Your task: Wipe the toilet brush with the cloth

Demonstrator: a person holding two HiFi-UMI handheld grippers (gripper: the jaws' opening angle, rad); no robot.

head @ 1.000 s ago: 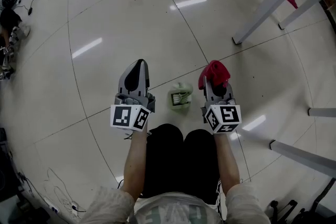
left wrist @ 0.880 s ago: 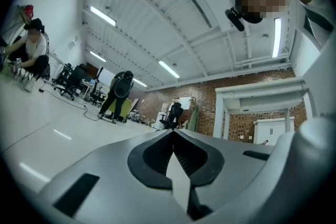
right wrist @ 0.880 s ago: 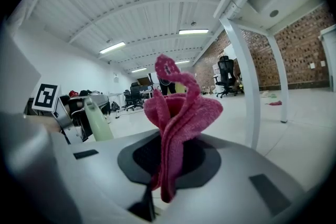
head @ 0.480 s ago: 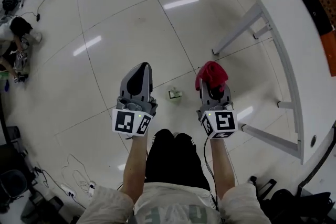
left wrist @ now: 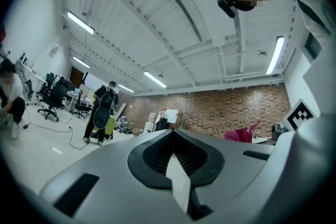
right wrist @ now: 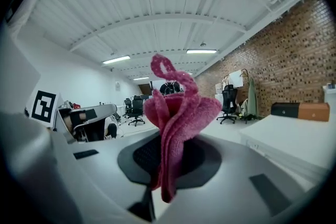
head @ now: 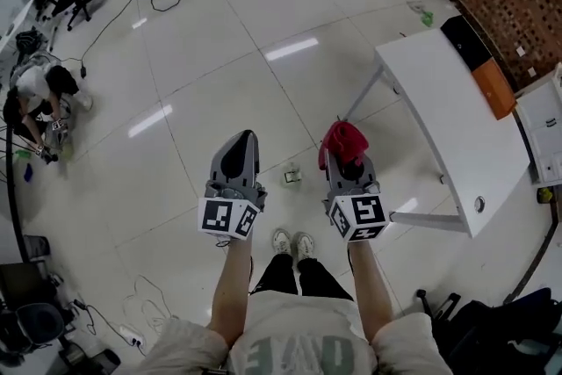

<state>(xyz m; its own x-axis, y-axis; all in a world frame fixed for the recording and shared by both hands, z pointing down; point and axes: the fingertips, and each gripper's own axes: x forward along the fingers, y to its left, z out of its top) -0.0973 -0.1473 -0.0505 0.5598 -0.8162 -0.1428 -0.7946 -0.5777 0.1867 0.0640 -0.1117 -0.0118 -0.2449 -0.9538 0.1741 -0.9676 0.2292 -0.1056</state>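
Observation:
The toilet brush (head: 292, 176) is a small pale green thing lying on the glossy floor, far below and between my two grippers. In the head view my left gripper (head: 241, 138) is held out in the air; its jaws are shut with nothing in them, as the left gripper view also shows for this gripper (left wrist: 173, 136). My right gripper (head: 344, 152) is shut on a bunched red cloth (head: 344, 139). In the right gripper view the cloth (right wrist: 176, 110) stands up in folds from the closed gripper (right wrist: 167, 152). Both grippers are level and well clear of the brush.
A white table (head: 448, 123) on slanted legs stands to the right, with a black and orange box (head: 479, 66) at its far end. A crouching person (head: 35, 97) is at the left. Cables (head: 132, 312) and bags lie near my shoes (head: 294, 243).
Both grippers and the head camera have risen a long way above the floor. The brush now looks much smaller and farther below. The cloth stays in the right gripper.

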